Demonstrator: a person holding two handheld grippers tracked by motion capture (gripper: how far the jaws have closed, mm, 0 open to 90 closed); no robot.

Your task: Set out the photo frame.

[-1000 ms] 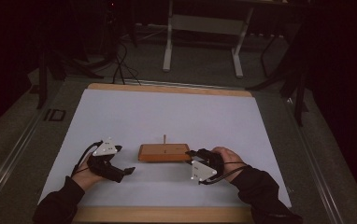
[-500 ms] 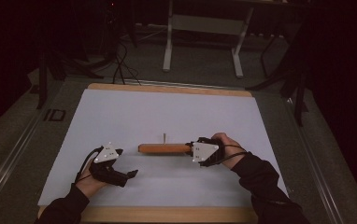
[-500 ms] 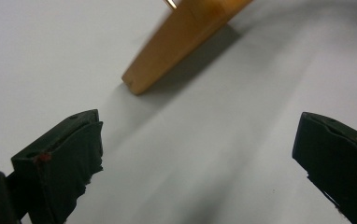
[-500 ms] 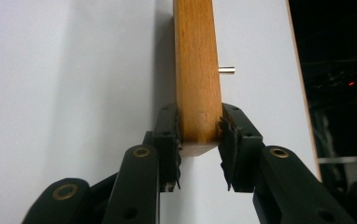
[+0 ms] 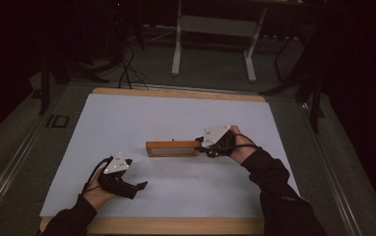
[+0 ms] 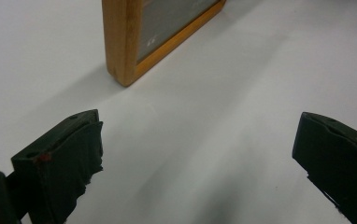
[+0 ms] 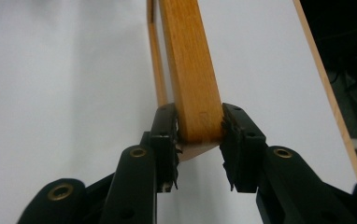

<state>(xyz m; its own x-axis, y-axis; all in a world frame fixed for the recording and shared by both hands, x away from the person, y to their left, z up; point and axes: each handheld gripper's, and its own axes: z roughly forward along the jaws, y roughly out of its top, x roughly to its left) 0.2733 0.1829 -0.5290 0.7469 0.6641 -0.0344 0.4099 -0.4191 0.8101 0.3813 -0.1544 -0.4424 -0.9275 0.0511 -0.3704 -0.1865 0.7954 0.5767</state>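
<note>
right gripper (image 5: 202, 144) clamped on the right end of the wooden-framed slate (image 5: 172, 148), mid table (image 5: 176, 113). left gripper (image 5: 138, 187) jaws wide apart, near left, holding nothing.

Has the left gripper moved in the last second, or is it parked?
Yes. The left gripper has drawn back toward the table's near wooden edge and away from the wooden frame, jaws open, while the right gripper clamps that frame's end.

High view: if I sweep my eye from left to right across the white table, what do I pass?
Left gripper → wooden frame → right gripper clamped on the frame's end → the person's right hand.
</note>
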